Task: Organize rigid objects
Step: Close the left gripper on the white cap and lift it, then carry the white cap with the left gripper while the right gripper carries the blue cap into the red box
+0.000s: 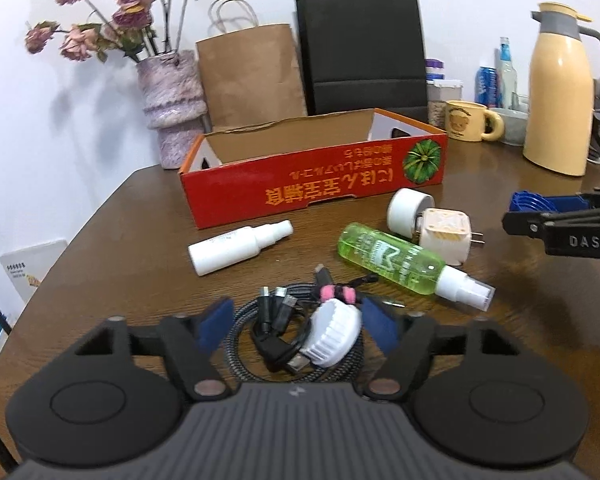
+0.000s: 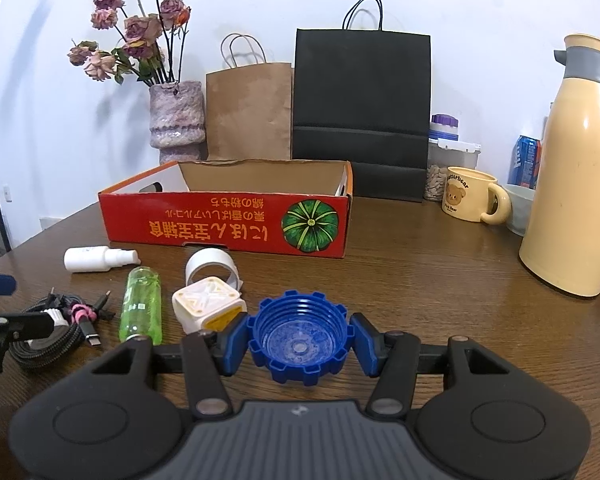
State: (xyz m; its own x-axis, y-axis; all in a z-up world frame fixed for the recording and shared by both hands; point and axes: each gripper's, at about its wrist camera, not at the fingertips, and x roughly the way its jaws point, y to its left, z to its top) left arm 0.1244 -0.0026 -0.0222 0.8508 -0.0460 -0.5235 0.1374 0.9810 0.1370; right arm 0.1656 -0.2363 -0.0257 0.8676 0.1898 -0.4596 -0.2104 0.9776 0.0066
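Between the right gripper's (image 2: 298, 342) padded fingers, a ridged blue plastic cap (image 2: 298, 340), gripped; left gripper (image 1: 296, 322) half-spread around braided cable (image 1: 260, 344).

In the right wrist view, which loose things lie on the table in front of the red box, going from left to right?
White spray bottle → coiled cable → green spray bottle → white plug adapter → blue cap, held in the right gripper.

two spray bottles (image 1: 239, 246), two paper bags (image 2: 249, 111)
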